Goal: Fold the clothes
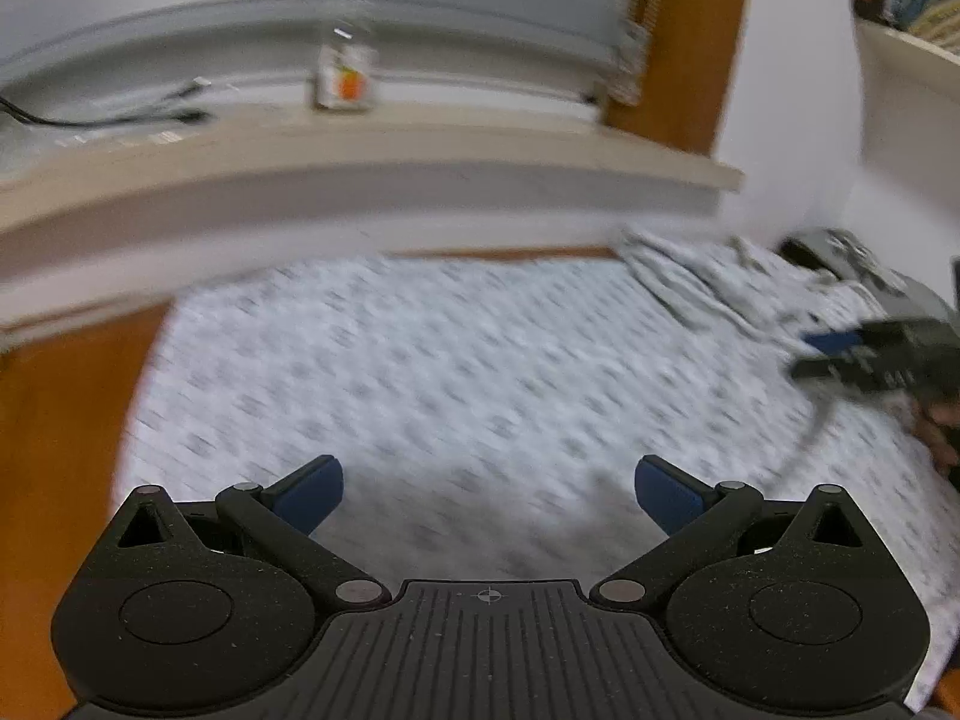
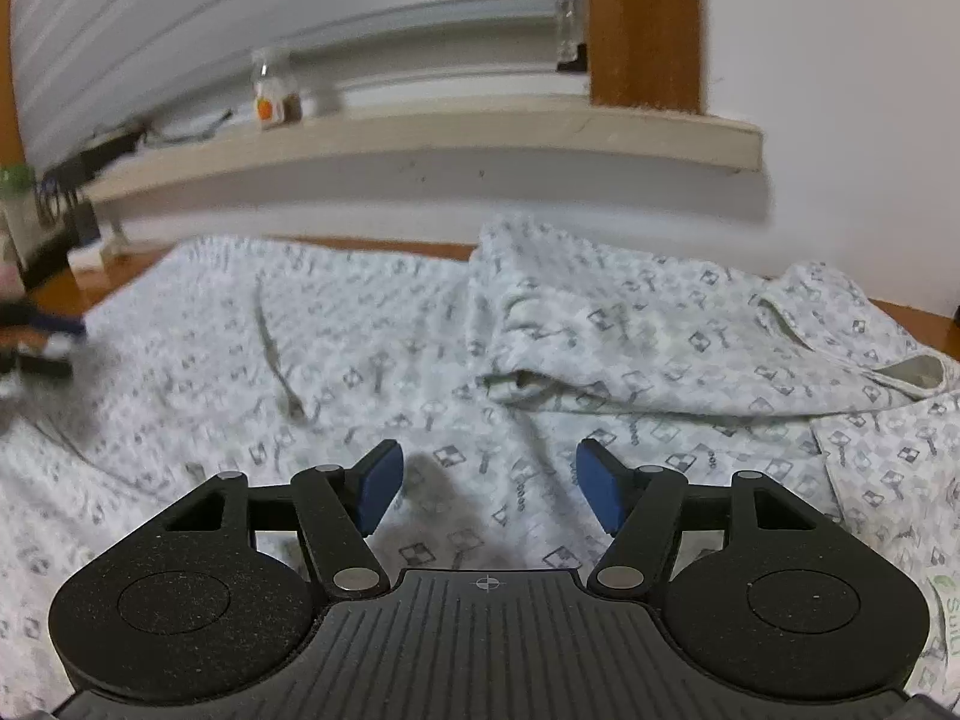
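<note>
A white garment with a grey print [image 2: 420, 348] lies spread over a wooden table [image 2: 102, 276]. Part of it is folded over in a bunch at the right [image 2: 660, 348], with a collar or cuff edge [image 2: 912, 372] at the far right. My right gripper [image 2: 489, 480] hovers just above the cloth, open and empty. In the blurred left wrist view the same garment [image 1: 450, 372] fills the middle; my left gripper [image 1: 489, 492] is wide open and empty above it. The right gripper [image 1: 864, 354] shows at that view's right edge. The left gripper [image 2: 36, 342] shows blurred at the right wrist view's left edge.
A beige windowsill [image 2: 420, 138] runs along the back with a small bottle [image 2: 273, 93] and cables [image 2: 120, 138] on it. White blinds [image 2: 300, 12] hang above. A wooden frame post [image 2: 645, 24] stands at the right. Bare wood table [image 1: 54, 450] shows left of the garment.
</note>
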A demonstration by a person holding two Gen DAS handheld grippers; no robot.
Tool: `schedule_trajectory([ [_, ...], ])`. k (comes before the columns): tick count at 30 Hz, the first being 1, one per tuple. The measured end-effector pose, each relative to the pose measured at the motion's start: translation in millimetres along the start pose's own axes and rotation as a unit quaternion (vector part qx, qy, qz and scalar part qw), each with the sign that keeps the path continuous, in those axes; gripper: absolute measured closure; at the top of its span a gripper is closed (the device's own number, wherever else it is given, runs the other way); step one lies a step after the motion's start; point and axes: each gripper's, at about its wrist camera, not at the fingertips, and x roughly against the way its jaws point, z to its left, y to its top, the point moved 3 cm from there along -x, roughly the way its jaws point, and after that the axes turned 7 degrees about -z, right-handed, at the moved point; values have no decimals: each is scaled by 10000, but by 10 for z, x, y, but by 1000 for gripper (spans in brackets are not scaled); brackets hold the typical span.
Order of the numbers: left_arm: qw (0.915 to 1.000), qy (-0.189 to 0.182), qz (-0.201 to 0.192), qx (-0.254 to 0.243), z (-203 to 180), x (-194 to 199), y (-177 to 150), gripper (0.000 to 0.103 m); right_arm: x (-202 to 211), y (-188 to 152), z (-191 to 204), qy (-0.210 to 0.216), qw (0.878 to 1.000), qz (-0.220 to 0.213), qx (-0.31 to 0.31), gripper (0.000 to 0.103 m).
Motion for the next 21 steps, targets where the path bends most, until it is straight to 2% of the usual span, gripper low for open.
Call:
schedule_trajectory([
  [2, 10000, 67, -28, 37, 240, 9, 138, 0, -32, -8, 19, -37, 9999, 71, 100, 39],
  [7, 9993, 316, 198, -49, 863, -230, 320, 0, 18, 47, 49, -90, 9997, -31, 213, 38],
  [11, 9986, 422, 323, -43, 1203, -475, 344, 9, 22, 251, 92, 9, 9992, -51, 387, 38],
  [13, 9984, 451, 330, 63, 1322, -584, 363, 33, -63, 384, 101, -7, 9985, -29, 546, 38],
  [17, 9991, 367, 196, 126, 1397, -699, 412, 35, -347, 650, 32, 68, 9979, 83, 638, 38],
  [19, 9991, 421, 107, -27, 1373, -727, 406, 51, -525, 764, -26, 103, 9977, 144, 661, 38],
  [21, 9986, 465, 57, -239, 1328, -740, 396, 60, -706, 822, -50, -47, 9961, 185, 862, 38],
])
